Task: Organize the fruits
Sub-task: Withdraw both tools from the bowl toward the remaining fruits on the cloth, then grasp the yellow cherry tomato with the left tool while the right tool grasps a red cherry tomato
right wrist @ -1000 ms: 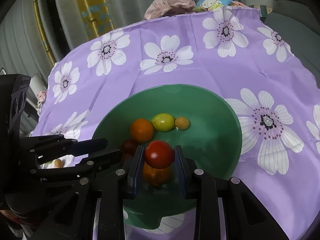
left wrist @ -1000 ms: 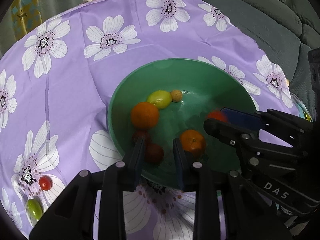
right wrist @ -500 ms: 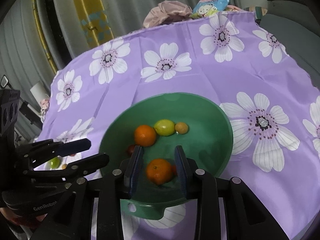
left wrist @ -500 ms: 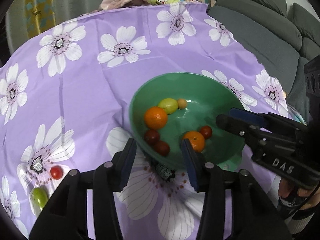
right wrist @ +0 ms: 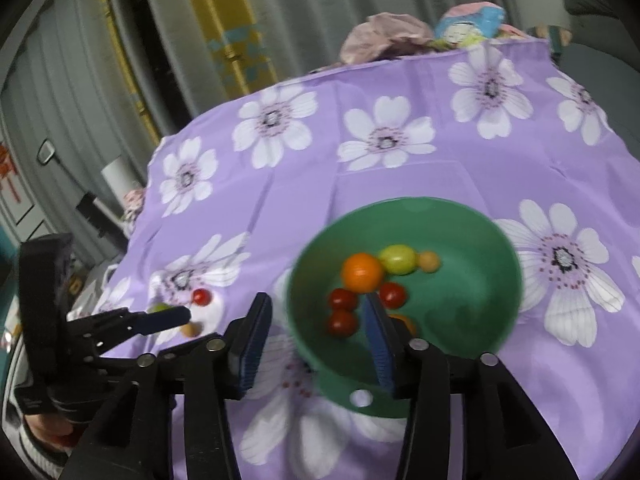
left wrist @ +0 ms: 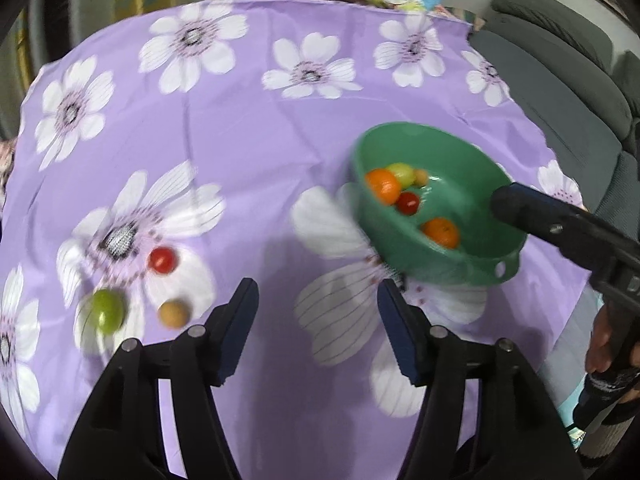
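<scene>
A green bowl [left wrist: 460,184] [right wrist: 472,280] on the purple flowered cloth holds two oranges [right wrist: 362,272], a green fruit [right wrist: 397,259], a small tan ball [right wrist: 429,261] and three red tomatoes [right wrist: 343,299]. Left of the bowl a red tomato [left wrist: 162,260], a green fruit [left wrist: 106,312] and a tan ball [left wrist: 173,313] lie loose on the cloth. My left gripper [left wrist: 318,308] hovers between them and the bowl, jaws opening and empty. My right gripper [right wrist: 316,312] hangs over the bowl's near left rim, jaws opening, nothing gripped; its right finger hides part of one orange.
A grey sofa [left wrist: 560,80] runs along the right of the table. Crumpled cloth and a printed packet [right wrist: 464,24] sit at the far edge, with curtains behind. A person's hand [left wrist: 604,344] holds the right gripper's handle near the table's front right corner.
The right gripper let go of a red tomato, which now lies in the bowl, and drew back upward. The left gripper pulled out of the bowl, swung left toward the loose fruit and widened.
</scene>
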{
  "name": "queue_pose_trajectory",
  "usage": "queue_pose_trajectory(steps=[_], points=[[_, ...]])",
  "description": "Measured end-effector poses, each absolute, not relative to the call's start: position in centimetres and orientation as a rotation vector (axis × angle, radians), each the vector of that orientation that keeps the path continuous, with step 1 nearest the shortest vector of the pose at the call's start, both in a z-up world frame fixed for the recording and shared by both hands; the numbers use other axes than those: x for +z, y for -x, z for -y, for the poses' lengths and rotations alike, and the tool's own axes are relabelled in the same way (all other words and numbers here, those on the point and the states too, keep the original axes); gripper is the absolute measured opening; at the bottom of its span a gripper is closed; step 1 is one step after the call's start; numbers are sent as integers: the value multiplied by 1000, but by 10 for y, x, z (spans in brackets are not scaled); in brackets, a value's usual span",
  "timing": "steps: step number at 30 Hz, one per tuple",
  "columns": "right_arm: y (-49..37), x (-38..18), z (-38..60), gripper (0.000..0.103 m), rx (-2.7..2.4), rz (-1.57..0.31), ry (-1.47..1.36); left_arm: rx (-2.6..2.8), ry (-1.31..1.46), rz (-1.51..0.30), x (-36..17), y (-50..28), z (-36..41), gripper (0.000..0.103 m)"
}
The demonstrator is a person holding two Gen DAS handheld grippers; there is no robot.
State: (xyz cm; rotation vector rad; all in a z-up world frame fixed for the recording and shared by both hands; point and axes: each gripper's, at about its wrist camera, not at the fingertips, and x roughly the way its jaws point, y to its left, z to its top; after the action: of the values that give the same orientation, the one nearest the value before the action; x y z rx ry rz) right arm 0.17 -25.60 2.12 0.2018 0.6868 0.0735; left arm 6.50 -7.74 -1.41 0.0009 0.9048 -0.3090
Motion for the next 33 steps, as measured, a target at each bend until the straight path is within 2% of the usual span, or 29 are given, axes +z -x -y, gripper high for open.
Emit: queue_pose_trajectory(steps=[6, 17, 33], points=[[-4, 22, 220, 53, 182, -702, -142, -211, 67, -923, -24, -50, 28, 70], [-20, 0, 172, 53, 313, -795, -76, -85, 203, -984, -51, -23, -46, 70], [-40, -21, 150, 53, 336, -873, -83, -166, 151, -999, -60, -56, -34, 69]])
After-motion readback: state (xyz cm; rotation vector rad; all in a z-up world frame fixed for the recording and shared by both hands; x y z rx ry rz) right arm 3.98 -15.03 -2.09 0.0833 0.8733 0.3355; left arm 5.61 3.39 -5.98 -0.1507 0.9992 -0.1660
